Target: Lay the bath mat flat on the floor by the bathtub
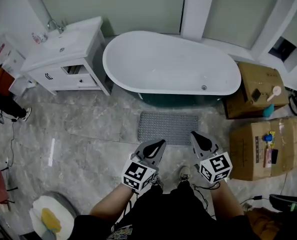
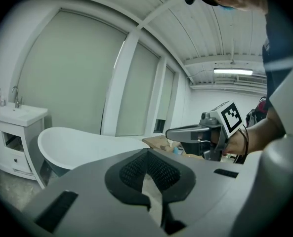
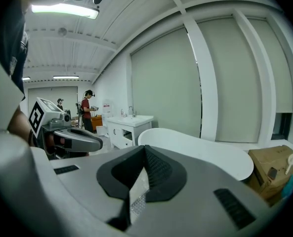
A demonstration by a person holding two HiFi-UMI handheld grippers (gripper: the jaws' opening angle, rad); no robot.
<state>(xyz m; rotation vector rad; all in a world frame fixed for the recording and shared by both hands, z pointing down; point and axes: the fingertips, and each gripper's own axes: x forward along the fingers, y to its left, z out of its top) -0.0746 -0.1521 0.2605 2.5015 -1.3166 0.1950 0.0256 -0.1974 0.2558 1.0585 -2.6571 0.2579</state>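
The grey bath mat (image 1: 168,128) lies flat on the marble floor right in front of the white bathtub (image 1: 171,66). Both grippers are held up close to the person's body, on the near side of the mat, with nothing in them. My left gripper (image 1: 160,144) points toward the mat's near edge with its jaws together. My right gripper (image 1: 194,134) hangs over the mat's near right corner, jaws together too. In the left gripper view the jaws of the left gripper (image 2: 148,154) meet and the tub (image 2: 82,147) is ahead. In the right gripper view the right gripper (image 3: 145,152) is shut and empty.
A white sink cabinet (image 1: 68,54) stands left of the tub. Two cardboard boxes (image 1: 258,86) (image 1: 266,146) with small items sit on the right. A round bin with a yellow thing (image 1: 50,219) is at the near left. People (image 3: 87,110) stand far off.
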